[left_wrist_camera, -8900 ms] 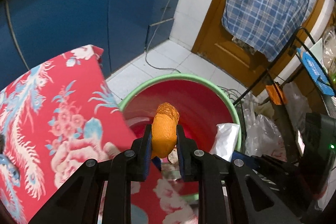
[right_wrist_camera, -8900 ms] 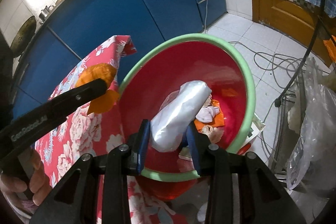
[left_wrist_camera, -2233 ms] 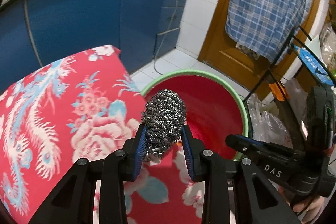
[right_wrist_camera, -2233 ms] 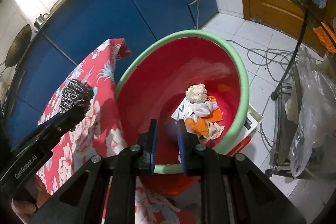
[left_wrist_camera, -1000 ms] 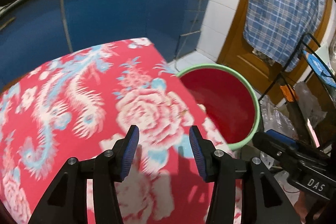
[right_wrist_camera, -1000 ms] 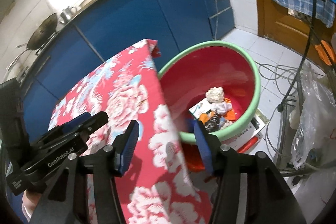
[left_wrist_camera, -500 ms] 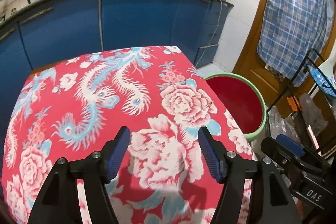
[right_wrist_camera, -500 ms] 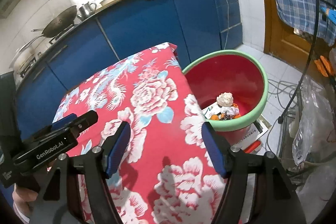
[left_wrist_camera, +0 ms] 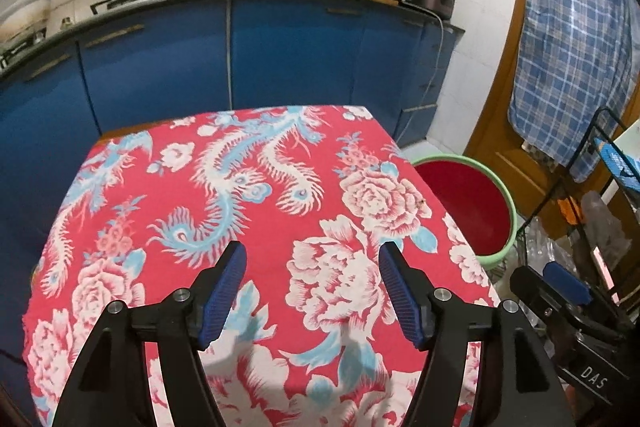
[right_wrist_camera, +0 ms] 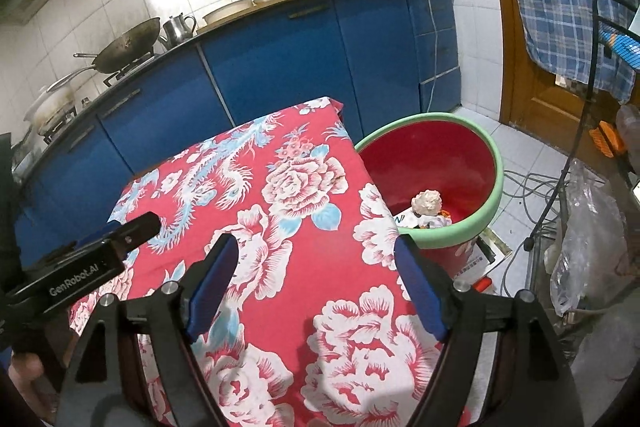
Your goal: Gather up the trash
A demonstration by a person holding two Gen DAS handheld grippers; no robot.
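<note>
From the left wrist, the left gripper hangs over the red cloth printed with white peonies and pale blue phoenixes, its blue-padded fingers spread well apart with nothing between them. No loose rubbish shows on the cloth here. The red plastic tub with a pale green rim stands on the floor just beside the table's right edge. The step seems to be a final check, so sweep the view slowly along every edge of the cloth before calling it clean.

From the right wrist, the right gripper is empty too, its jaws opening wider over the cloth's near right part. Inside the tub the collected trash lies at the bottom: a crumpled whitish wad on top of paper and orange scraps. If a scrap turns up, approach with the fingers low and wide, close firmly, and release only when well inside the rim.
</note>
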